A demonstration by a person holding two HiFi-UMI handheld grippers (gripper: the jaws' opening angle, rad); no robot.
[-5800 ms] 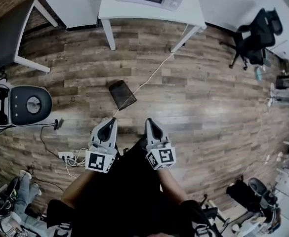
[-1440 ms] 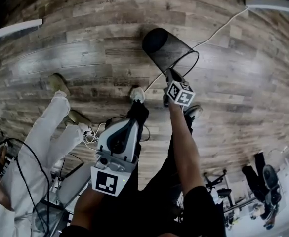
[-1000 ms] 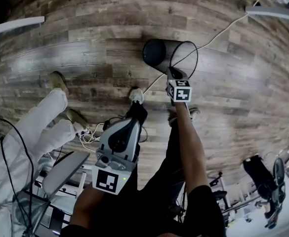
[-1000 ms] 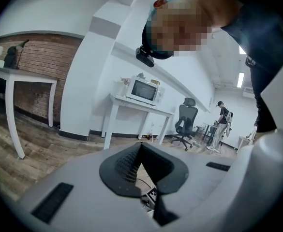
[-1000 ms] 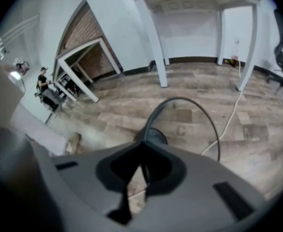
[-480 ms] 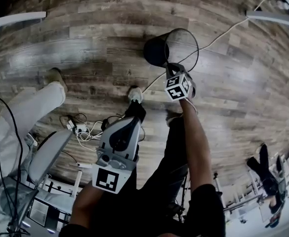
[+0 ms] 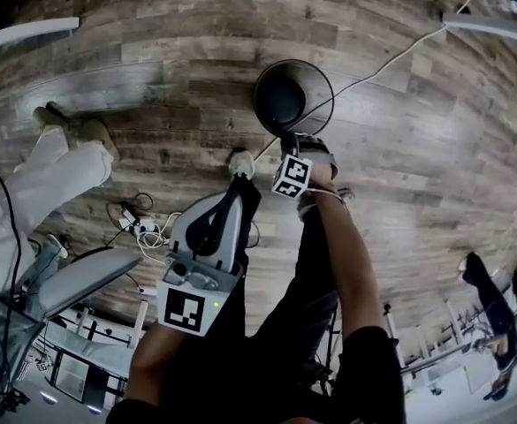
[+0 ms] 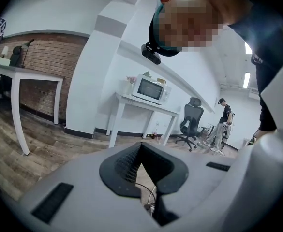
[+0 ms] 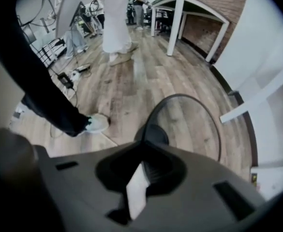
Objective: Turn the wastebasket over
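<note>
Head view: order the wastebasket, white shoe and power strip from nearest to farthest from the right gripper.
1. Wastebasket, rim clamped in the right gripper.
2. White shoe, just left of it.
3. Power strip, far lower left.

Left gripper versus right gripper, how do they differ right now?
The right gripper is shut on the rim of the wastebasket; the left gripper is shut on nothing. The right gripper points down at the floor; the left gripper looks out across the room. Both carry a marker cube.
</note>
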